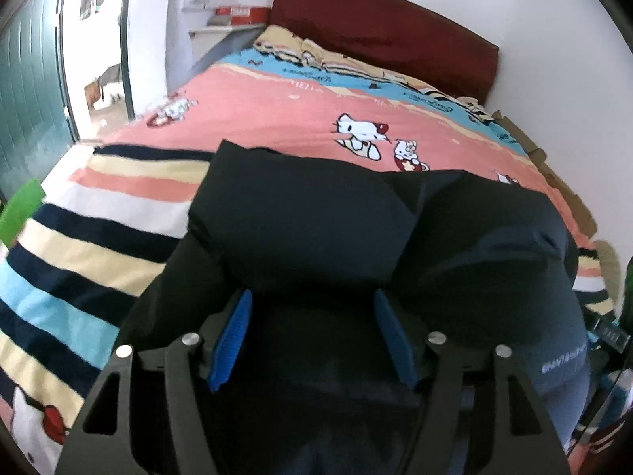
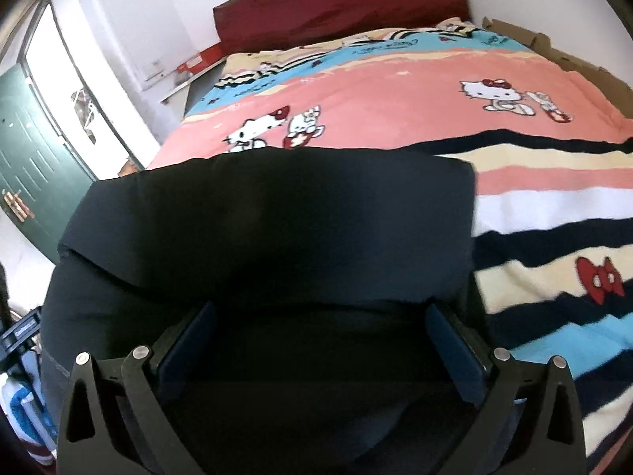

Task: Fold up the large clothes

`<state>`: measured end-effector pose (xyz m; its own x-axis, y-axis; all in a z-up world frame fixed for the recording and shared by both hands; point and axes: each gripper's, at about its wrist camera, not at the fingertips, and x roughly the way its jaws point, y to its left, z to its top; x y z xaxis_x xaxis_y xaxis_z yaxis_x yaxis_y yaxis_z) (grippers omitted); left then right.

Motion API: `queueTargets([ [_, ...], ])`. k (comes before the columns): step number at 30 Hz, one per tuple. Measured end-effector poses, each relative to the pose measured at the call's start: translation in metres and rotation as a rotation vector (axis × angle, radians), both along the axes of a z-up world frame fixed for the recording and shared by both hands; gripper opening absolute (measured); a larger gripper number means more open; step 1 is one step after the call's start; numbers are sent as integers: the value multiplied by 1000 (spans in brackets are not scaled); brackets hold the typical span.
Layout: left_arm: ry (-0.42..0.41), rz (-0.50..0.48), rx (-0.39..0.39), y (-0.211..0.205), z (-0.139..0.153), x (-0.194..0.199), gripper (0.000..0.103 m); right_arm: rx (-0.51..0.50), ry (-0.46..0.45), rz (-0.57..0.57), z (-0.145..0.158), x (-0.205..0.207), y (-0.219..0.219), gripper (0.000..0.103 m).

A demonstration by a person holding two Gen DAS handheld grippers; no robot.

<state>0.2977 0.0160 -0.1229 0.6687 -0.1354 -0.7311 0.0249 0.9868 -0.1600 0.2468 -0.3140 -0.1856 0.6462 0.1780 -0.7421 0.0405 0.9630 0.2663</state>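
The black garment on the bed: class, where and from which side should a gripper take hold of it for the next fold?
Grip the black garment at its far right corner, coming from the striped bedcover side. That folded edge sits raised and exposed there.

Ahead of both grippers a bed fills most of the room, covered by a pink blanket printed with white cartoon cats, with a blue band farther off and navy, cream, white and pale blue stripes nearer. At the far end stands a dark red headboard against a plain white wall, with striped cream pillows just below it. To the far left a small shelf carries a red box. Farther left a dark green door stands beside a bright doorway where daylight enters. Brown cardboard lines the bed's right edge.
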Motion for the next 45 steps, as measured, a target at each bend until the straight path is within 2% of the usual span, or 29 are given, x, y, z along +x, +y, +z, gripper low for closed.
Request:
queueTargets([
  [4, -29, 13, -2, 0, 4, -20, 63, -74, -22, 5, 13, -14, 6, 102],
  [11, -50, 22, 12, 3, 4, -40, 63, -68, -90, 79, 30, -51, 26, 102],
  [21, -54, 40, 29, 6, 2, -55, 63, -33, -55, 33, 5, -65, 7, 102],
  [29, -81, 40, 41, 3, 13, -84, 63, -92, -63, 1, 15, -93, 7, 102],
  [38, -79, 21, 49, -2, 19, -126, 63, -152, -53, 24, 20, -143, 21, 102],
  [45, -78, 17, 61, -5, 24, -159, 63, -142, -47, 12, 22, -176, 23, 102],
])
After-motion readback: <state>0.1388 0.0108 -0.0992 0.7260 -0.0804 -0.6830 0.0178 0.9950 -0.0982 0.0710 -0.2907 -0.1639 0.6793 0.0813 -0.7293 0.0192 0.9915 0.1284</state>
